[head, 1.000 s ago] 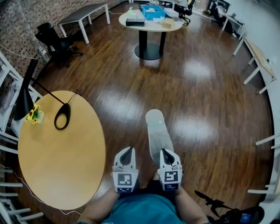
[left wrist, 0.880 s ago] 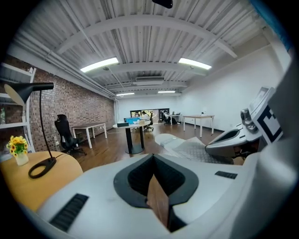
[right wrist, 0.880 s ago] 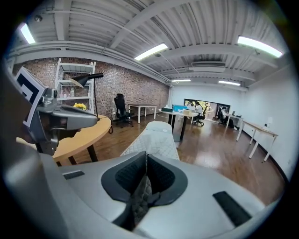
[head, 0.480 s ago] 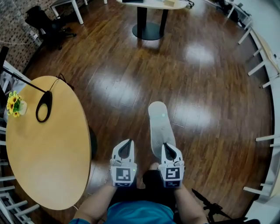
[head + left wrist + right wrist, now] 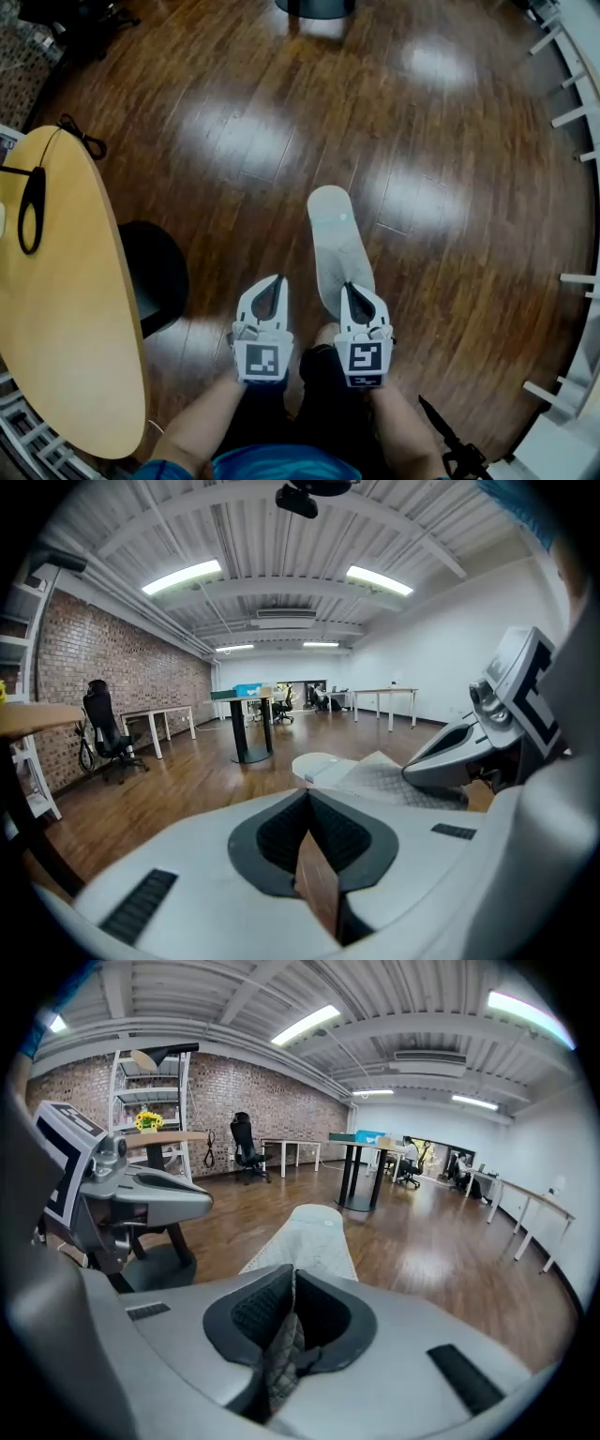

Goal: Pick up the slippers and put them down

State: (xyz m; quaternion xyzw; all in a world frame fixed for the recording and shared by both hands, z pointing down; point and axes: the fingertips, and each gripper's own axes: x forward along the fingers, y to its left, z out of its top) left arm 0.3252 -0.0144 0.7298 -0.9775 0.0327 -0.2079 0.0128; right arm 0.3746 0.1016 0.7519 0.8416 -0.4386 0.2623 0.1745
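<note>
My right gripper [image 5: 346, 286]: jaws pinched on heel edge of 1 pale slipper [image 5: 333, 239], toe jutting forward over the wood floor [image 5: 450, 141] | my left gripper [image 5: 278, 278]: jaws together, empty | handling: likely light, soft, floppy; heel rim suits a pinch.
</note>
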